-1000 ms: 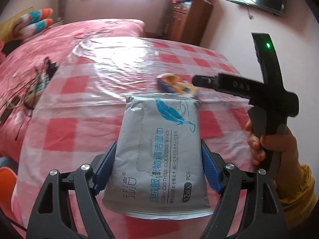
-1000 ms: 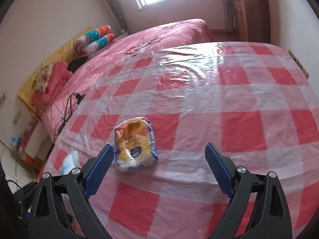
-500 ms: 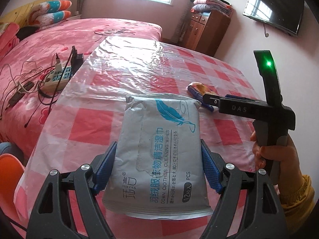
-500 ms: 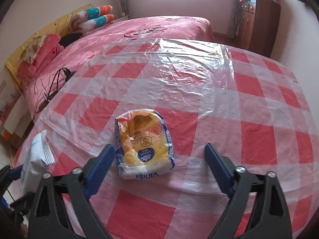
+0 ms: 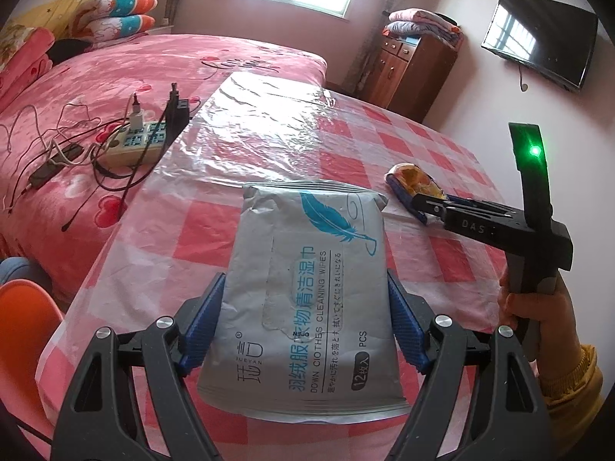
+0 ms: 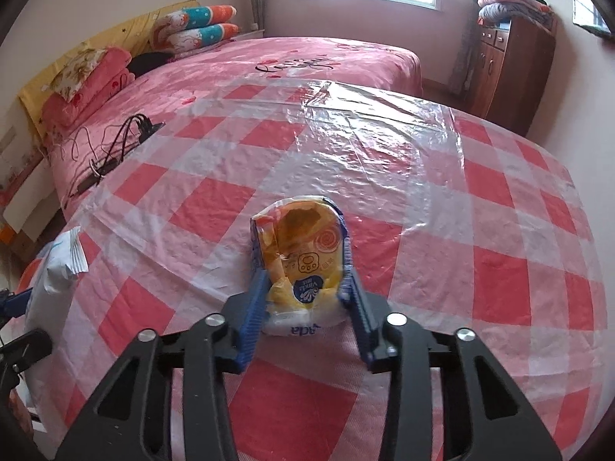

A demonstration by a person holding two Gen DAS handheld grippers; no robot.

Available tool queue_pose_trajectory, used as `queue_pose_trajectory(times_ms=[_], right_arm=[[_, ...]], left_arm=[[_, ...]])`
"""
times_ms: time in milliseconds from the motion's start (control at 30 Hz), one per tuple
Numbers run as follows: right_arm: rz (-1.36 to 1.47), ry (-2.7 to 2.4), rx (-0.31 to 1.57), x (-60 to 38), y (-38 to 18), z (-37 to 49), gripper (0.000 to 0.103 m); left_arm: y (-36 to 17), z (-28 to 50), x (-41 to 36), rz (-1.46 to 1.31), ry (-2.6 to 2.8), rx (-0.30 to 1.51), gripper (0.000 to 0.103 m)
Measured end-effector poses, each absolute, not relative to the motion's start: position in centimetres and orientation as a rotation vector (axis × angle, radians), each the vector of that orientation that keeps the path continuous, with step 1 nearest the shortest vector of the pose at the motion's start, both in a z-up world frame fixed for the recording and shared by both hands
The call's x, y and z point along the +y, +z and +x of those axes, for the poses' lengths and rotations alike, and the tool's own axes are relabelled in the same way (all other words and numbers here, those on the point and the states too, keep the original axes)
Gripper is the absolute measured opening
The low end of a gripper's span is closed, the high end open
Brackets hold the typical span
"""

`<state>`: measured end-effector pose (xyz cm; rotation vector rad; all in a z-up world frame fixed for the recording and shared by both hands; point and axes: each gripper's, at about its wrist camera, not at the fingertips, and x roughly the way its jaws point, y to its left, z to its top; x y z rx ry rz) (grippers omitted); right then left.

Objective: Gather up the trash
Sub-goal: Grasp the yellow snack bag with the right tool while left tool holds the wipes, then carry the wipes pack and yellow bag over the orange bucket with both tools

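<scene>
A grey wipes packet (image 5: 307, 296) with a blue feather print sits clamped between the blue pads of the left tool (image 5: 305, 330) at the centre bottom of the left wrist view, held above a tabletop (image 5: 269, 146) covered in red-and-white checked cloth under clear plastic. At the right of that frame, a hand (image 5: 538, 307) in a yellow sleeve (image 5: 572, 384) grips the handle of the right tool (image 5: 424, 207), whose tip reaches a yellow-and-blue tissue pack (image 5: 413, 176) lying on the tabletop at centre right; a green light (image 5: 535, 150) glows on its upright bar.

In the right wrist view, the right tool's jaws have just been closing, and its pads now press both sides of the tissue pack (image 6: 303, 261) at the centre of the frame, the pack resting on the checked cloth. The wipes packet (image 6: 57, 269) shows at the left edge.

Beyond the tabletop, in the upper left of the left wrist view, a pink bed (image 5: 134, 77) carries a power strip (image 5: 134, 142) with tangled cables (image 5: 57, 134) and bright pillows (image 5: 123, 11). A wooden cabinet (image 5: 415, 65) topped with folded blankets (image 5: 423, 23) stands at upper right, near a wall-mounted television (image 5: 542, 38).
</scene>
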<state>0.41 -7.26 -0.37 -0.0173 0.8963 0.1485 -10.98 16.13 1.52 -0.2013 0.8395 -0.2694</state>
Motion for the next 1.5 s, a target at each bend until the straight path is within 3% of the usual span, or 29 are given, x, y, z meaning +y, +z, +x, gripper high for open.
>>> queue_pose_trajectory(times_ms=[133, 533, 1033, 1500], right_arm=[[0.001, 0.149, 0.885, -7.5, -0.2, -0.1, 0.029], [0.022, 0.160, 0.839, -6.9, 0.5, -2.3, 0.021], [0.100, 0.278, 0.785, -3.5, 4.4, -4.8, 0.019], [0.097, 0.699, 0.850, 11.6, 6.4, -6.0, 0.019]], left_arm=[[1.6, -11.4, 16.9, -0.215, -0.264, 0.835, 0.079], [1.9, -12.4, 18.7, -0.251, -0.254, 0.814, 0.079], [2.2, -13.8, 21.5, -0.301, -0.230, 0.770, 0.079], [2.4, -18.0, 31.4, -0.383, 0.000, 0.709, 0.079]])
